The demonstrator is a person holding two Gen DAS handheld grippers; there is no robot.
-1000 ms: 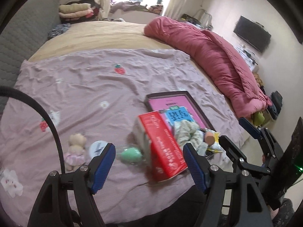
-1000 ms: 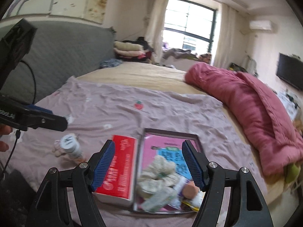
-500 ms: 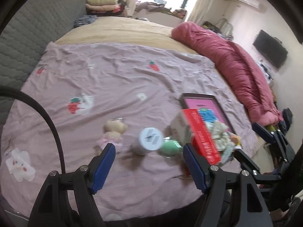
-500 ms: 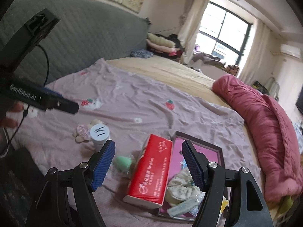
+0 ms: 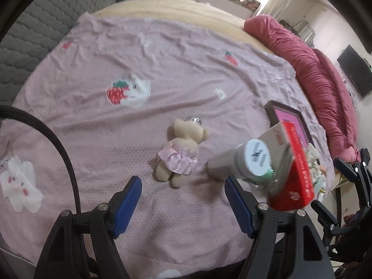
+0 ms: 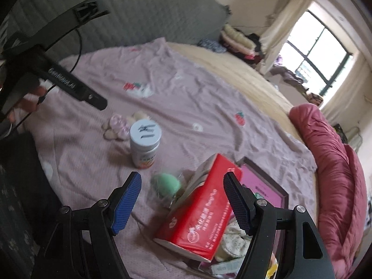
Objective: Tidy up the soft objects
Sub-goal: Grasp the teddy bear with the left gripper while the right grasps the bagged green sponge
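Both grippers, left gripper point(image 5: 182, 200) and right gripper point(image 6: 182, 200), gape wide, empty; teddy bear point(image 5: 180, 153) lies before the left.

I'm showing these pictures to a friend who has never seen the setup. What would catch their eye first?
Probably the red tissue box, propped tilted against the dark tray near the bed's edge, right in front of the open right tool. Next, the small teddy bear in a pink skirt, lying on the pink blanket just ahead of the open left tool, beside a white-capped bottle.
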